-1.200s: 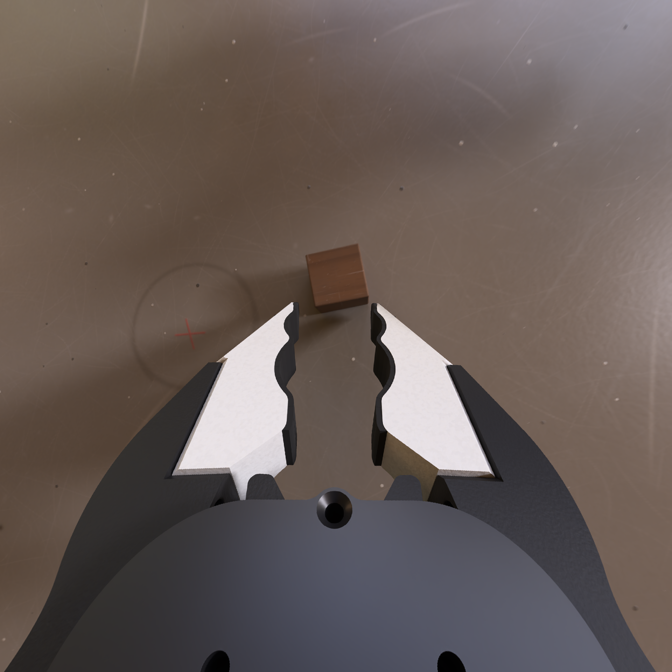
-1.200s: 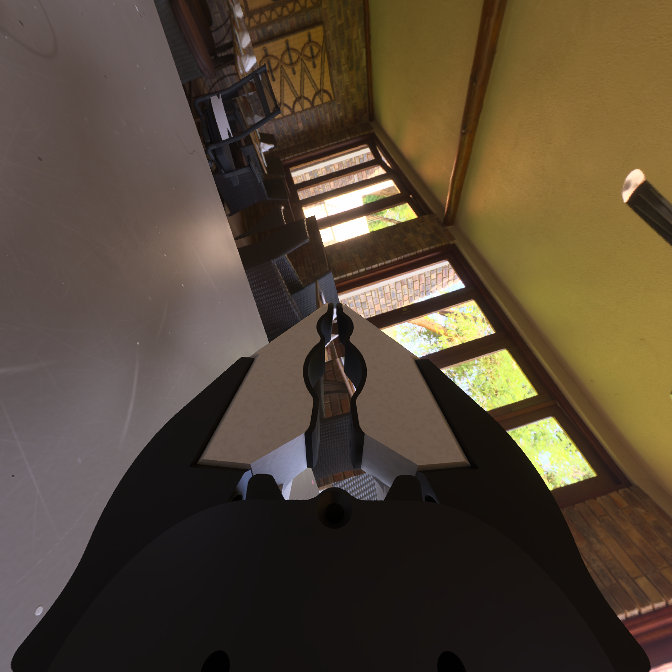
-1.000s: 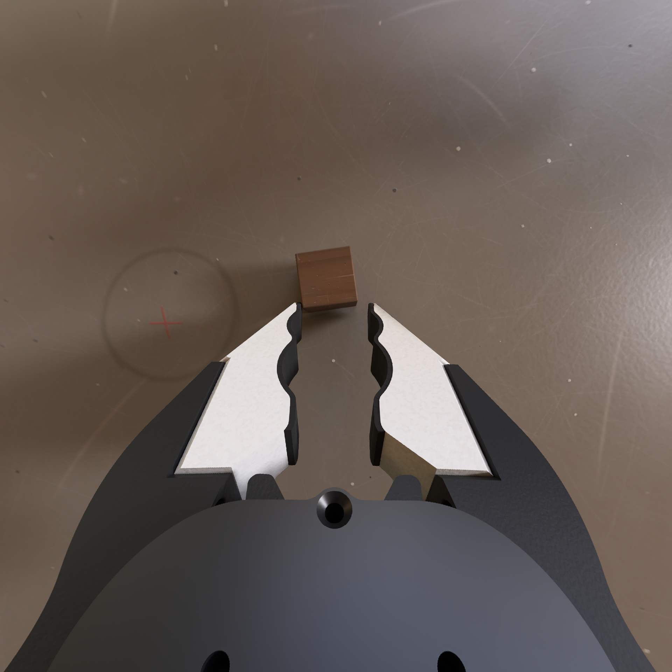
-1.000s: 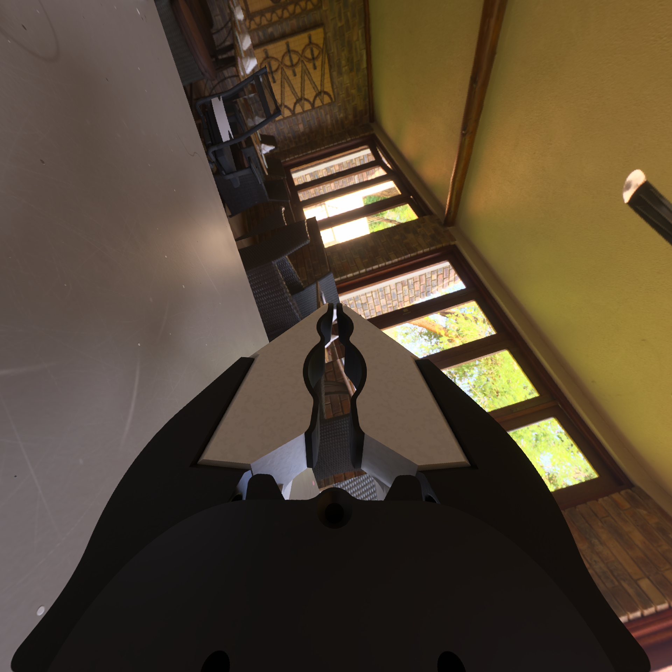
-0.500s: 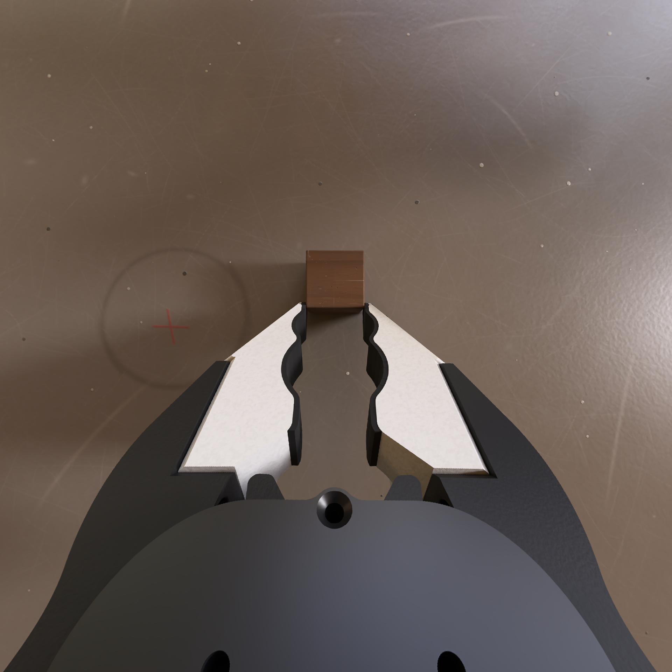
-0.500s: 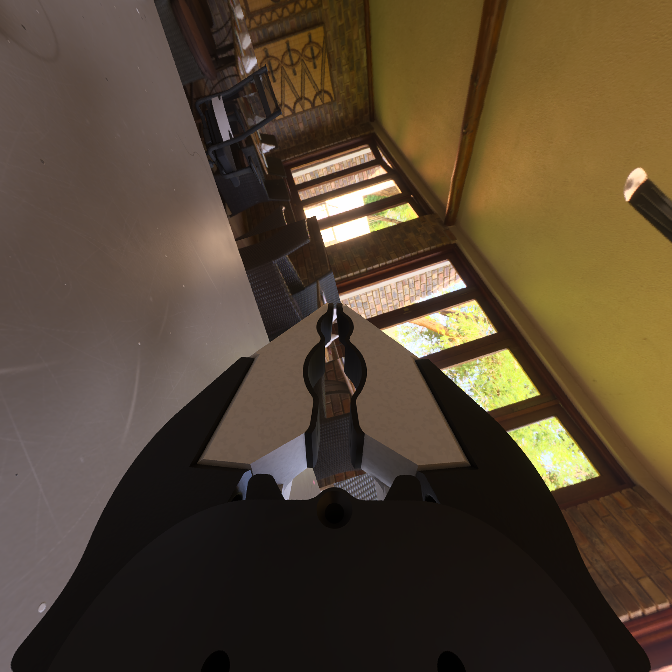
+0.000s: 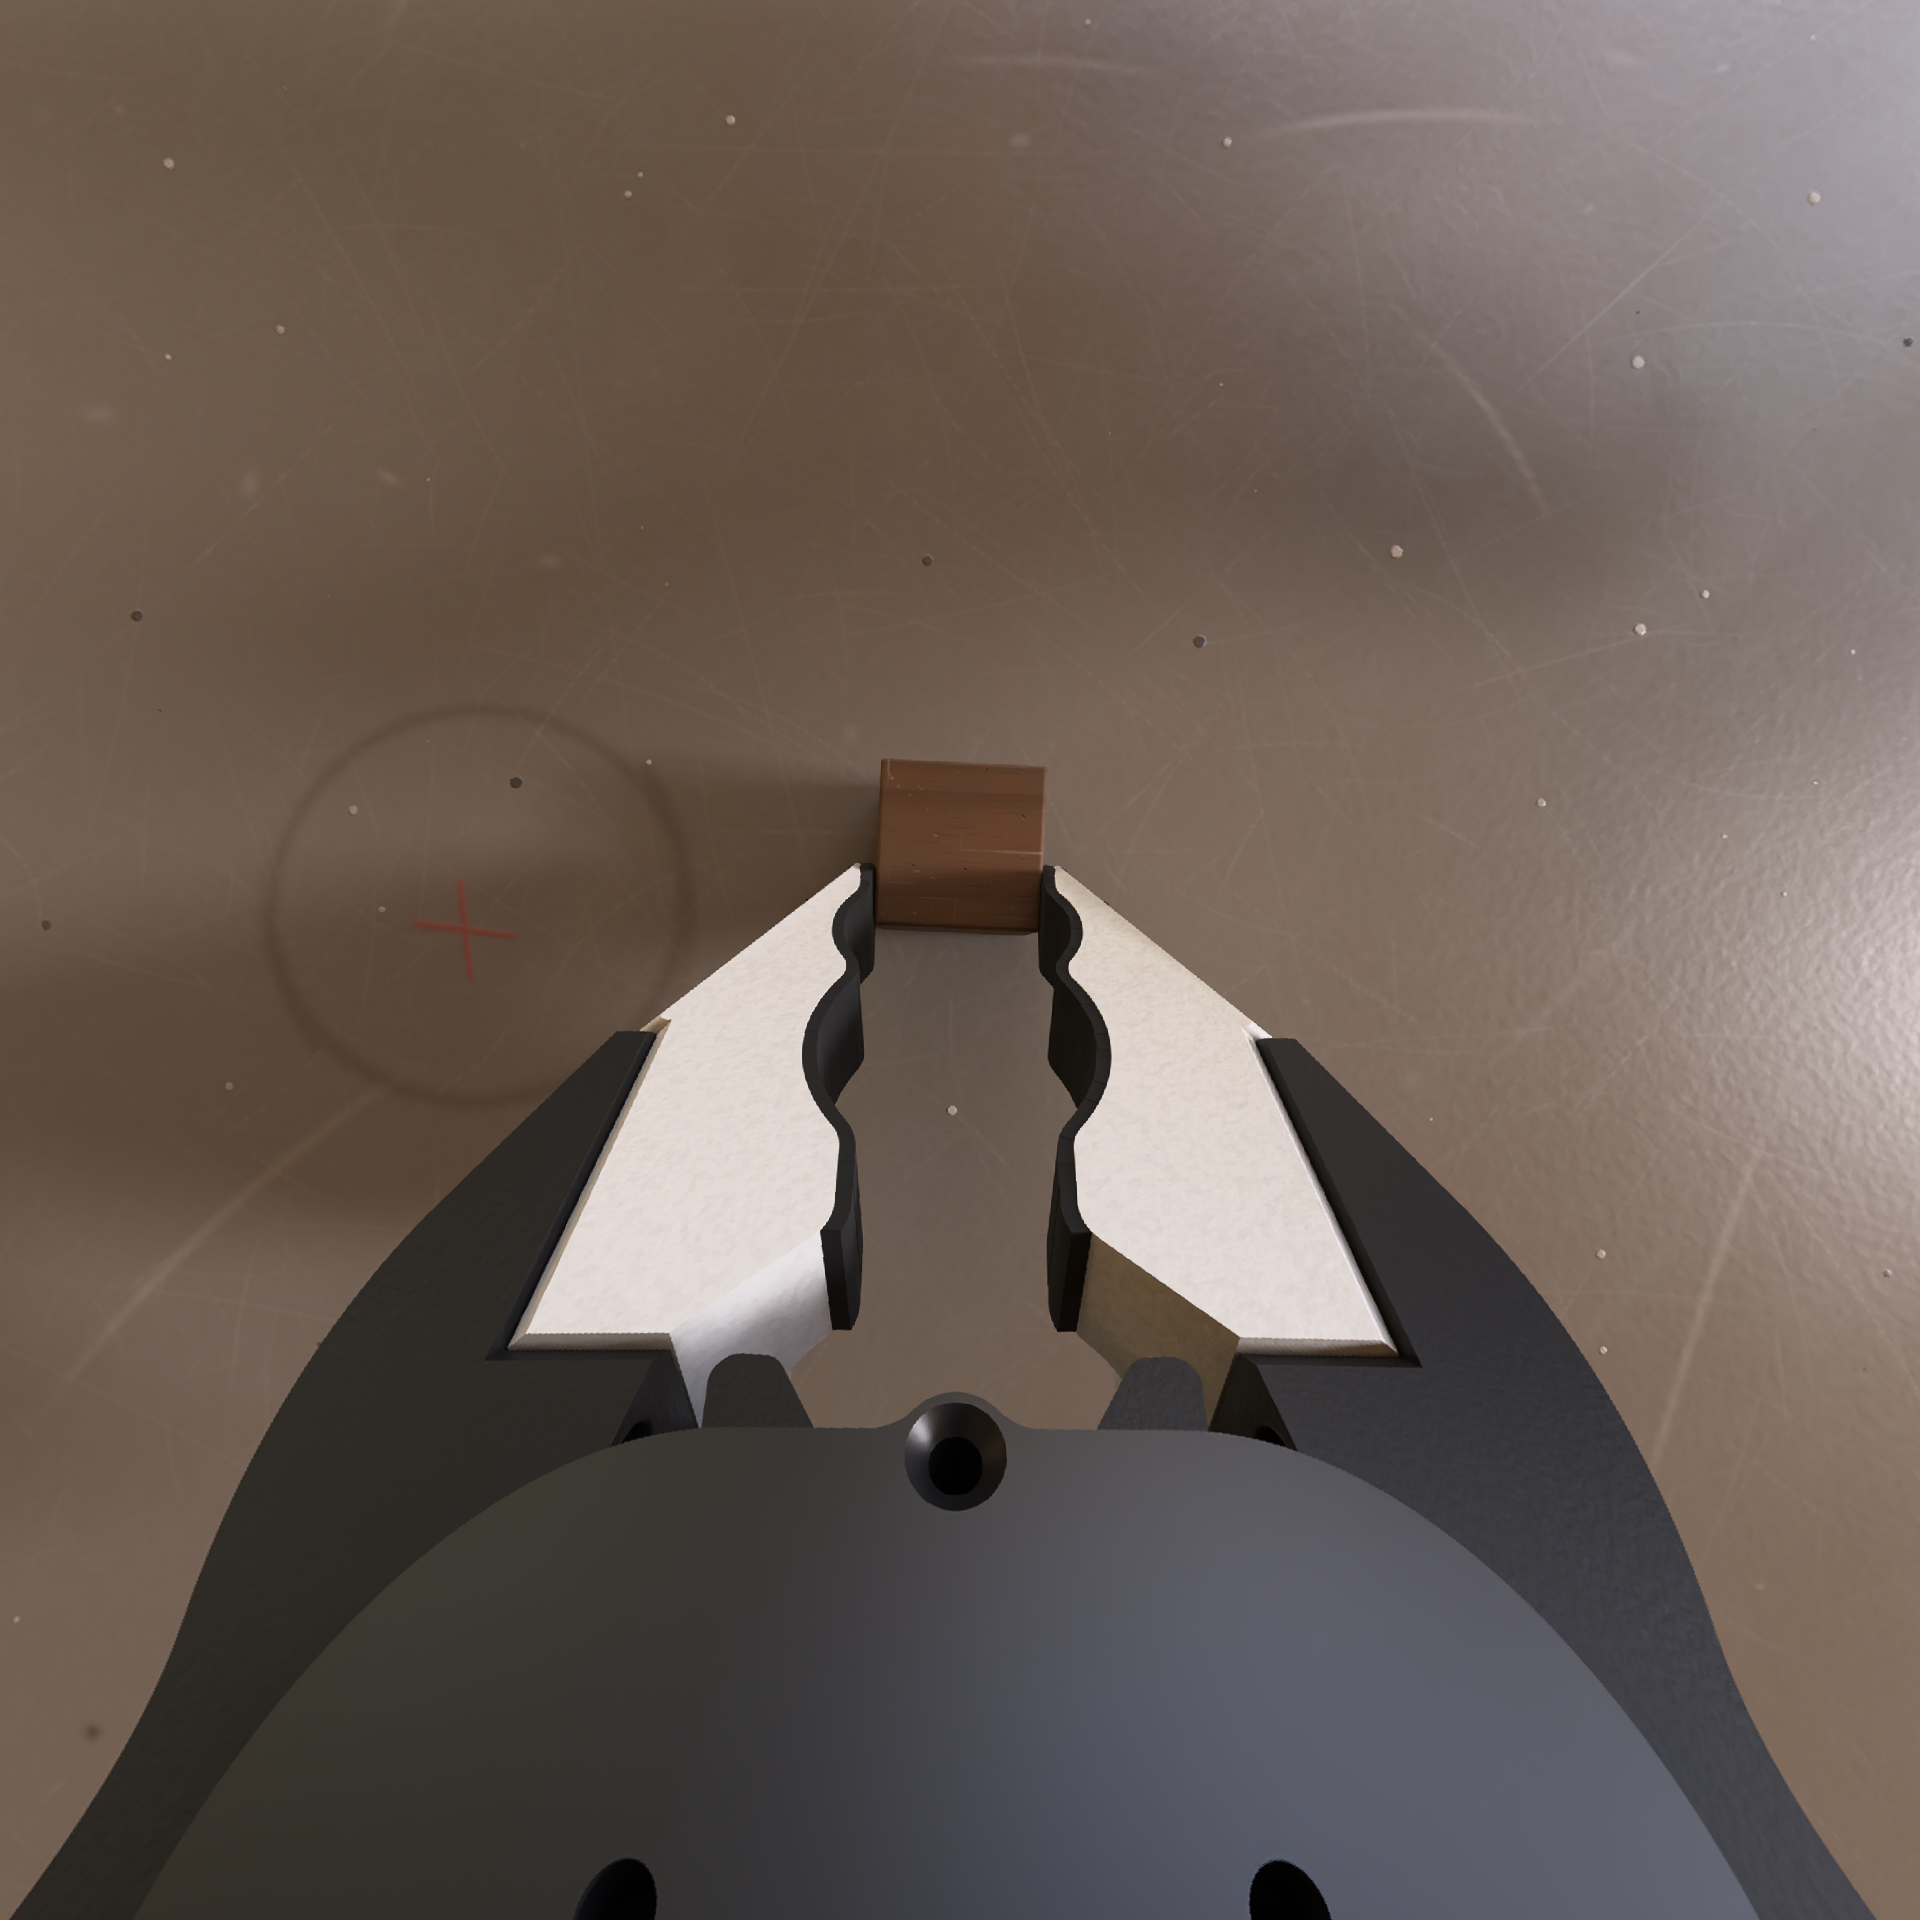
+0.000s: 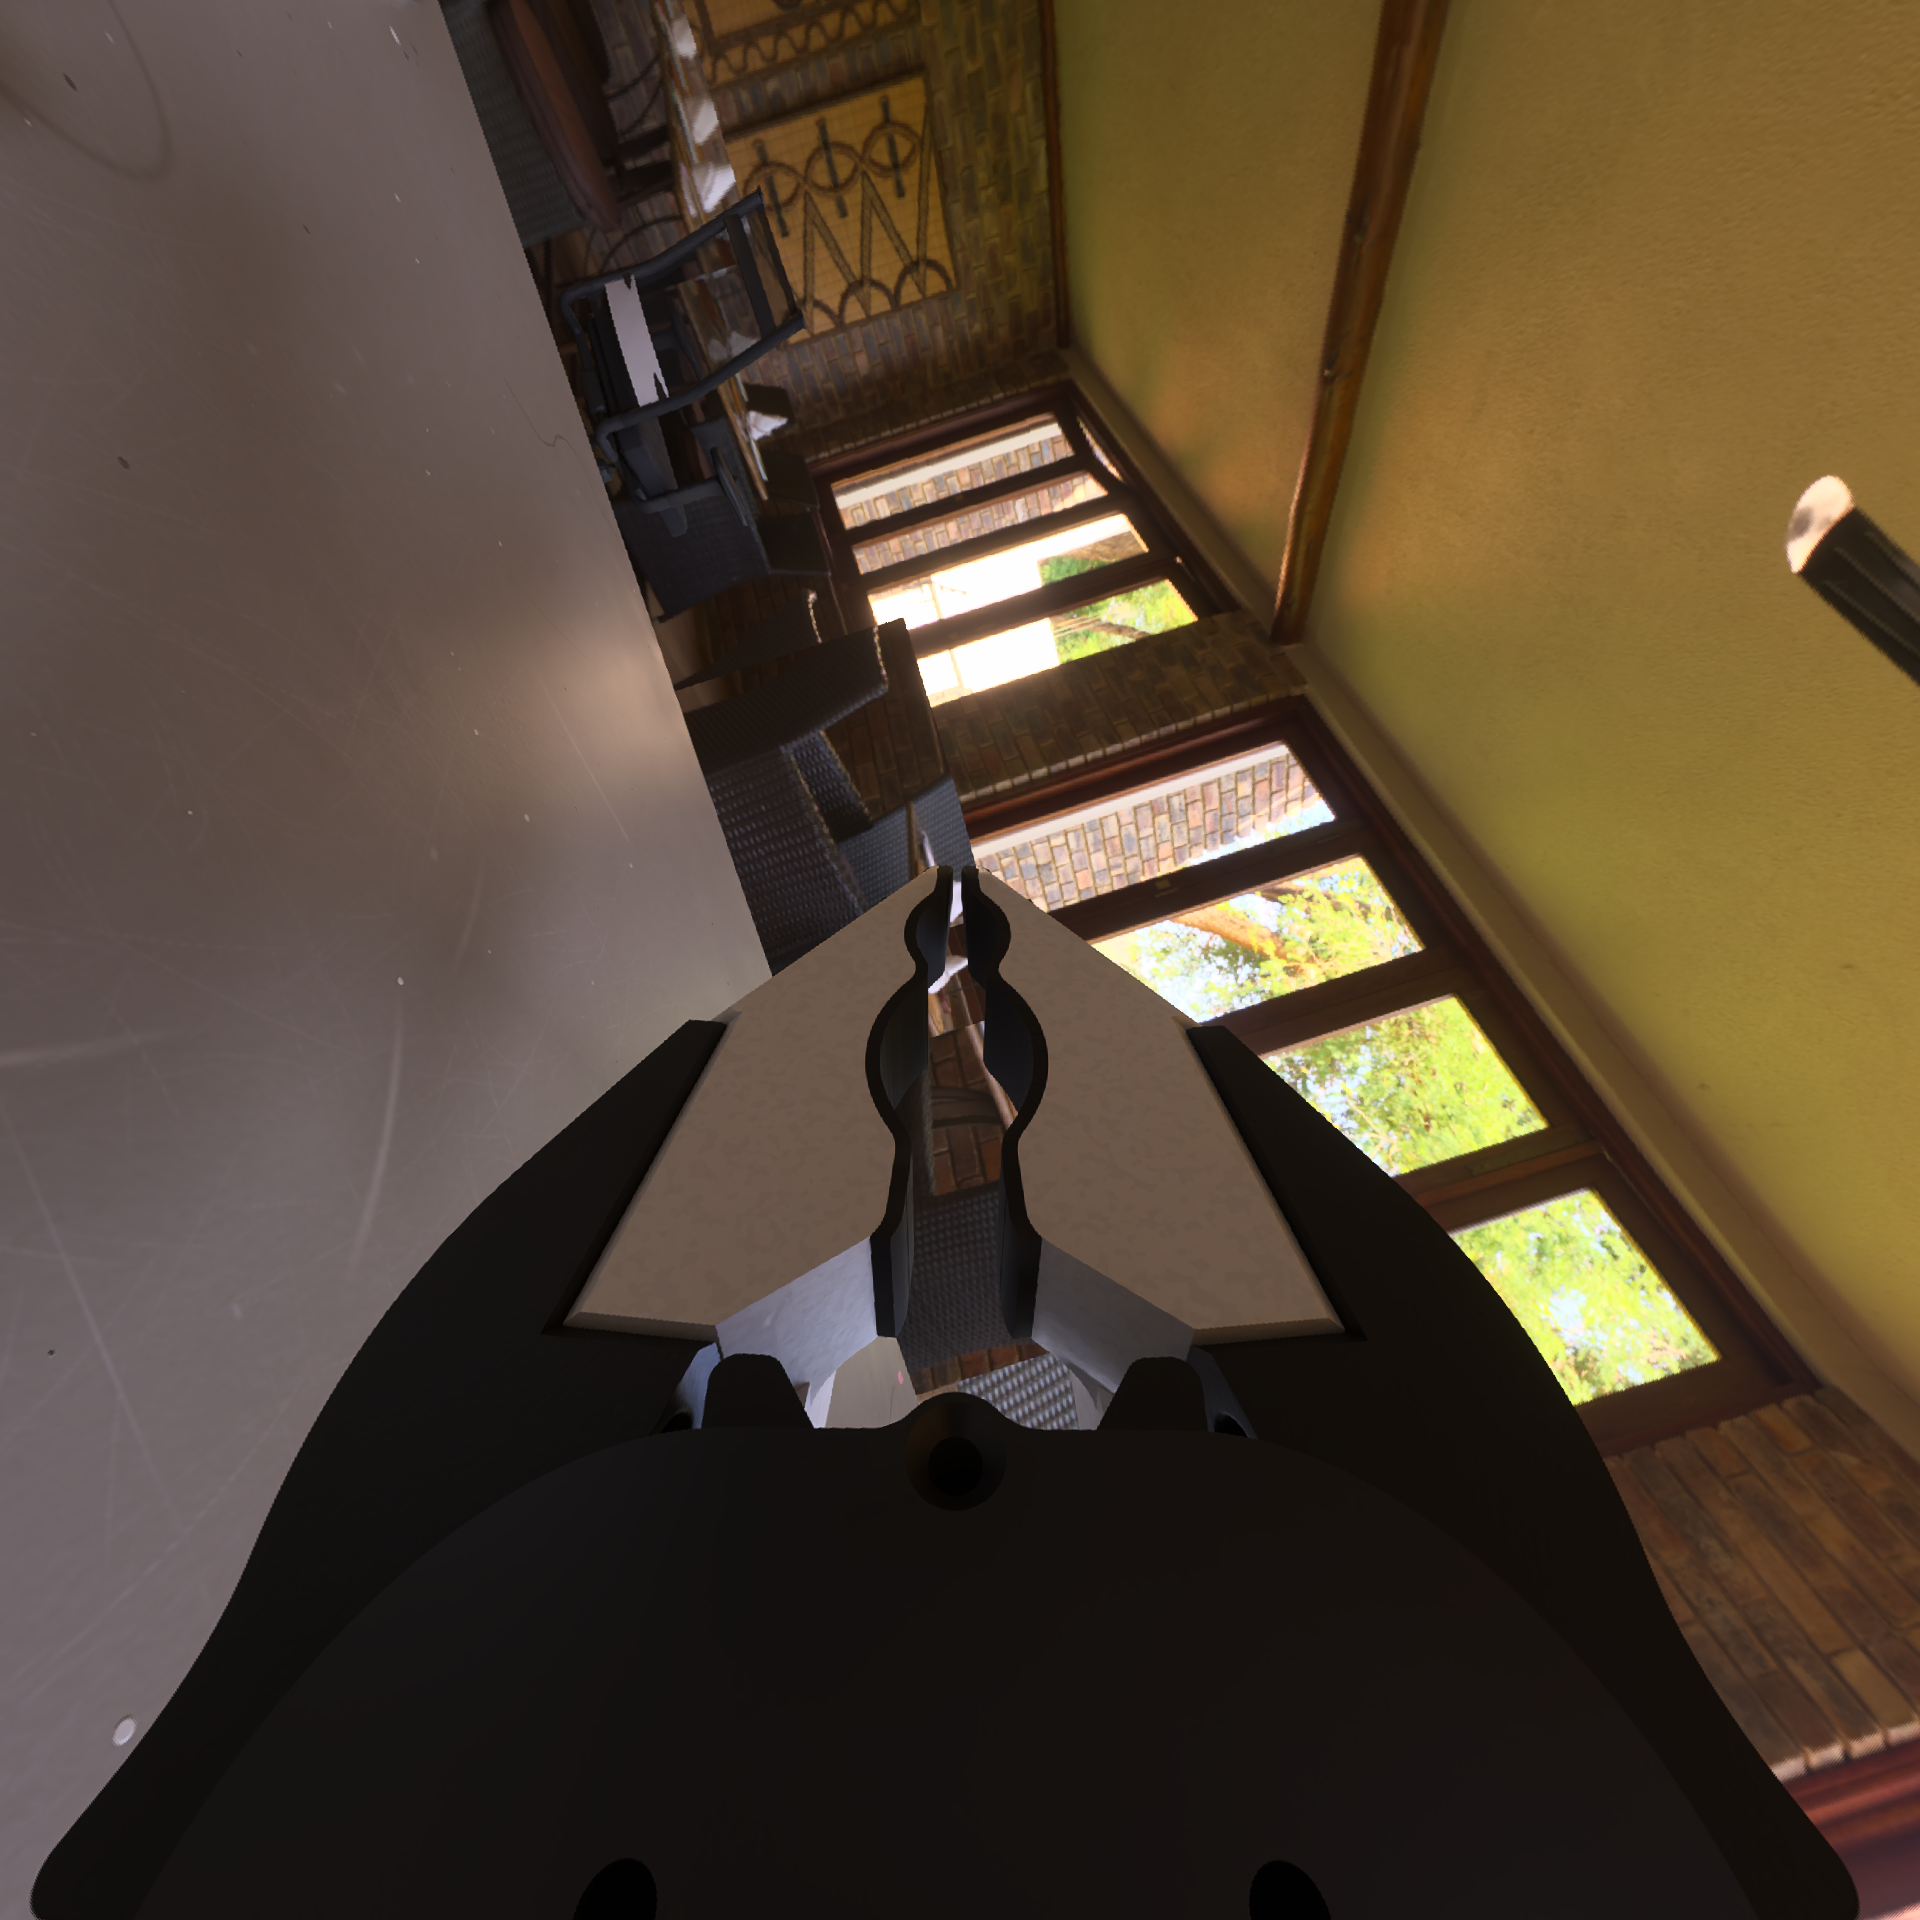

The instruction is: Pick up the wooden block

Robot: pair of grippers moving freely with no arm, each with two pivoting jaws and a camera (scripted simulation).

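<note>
The wooden block (image 7: 958, 831) is a small brown cube on the scratched brown table (image 7: 1351, 520). My left gripper (image 7: 958, 899) points down at it. Its two fingertips (image 7: 860, 904) press against the block's left and right sides, so it is shut on the block's near half. The far half sticks out past the tips. My right gripper (image 8: 958, 883) is shut and empty. It is turned sideways beyond the table's edge and faces a room, and the block does not show in the right wrist view.
A faint ring with a small red cross (image 7: 464, 930) is marked on the table left of the block. The right wrist view shows the grey table surface (image 8: 260, 727) on the left, dark wicker chairs (image 8: 790, 831) past its edge, windows and a yellow wall.
The left jaws narrowed to the block's width. The block went from just ahead of the tips to between them. The right gripper has not moved.
</note>
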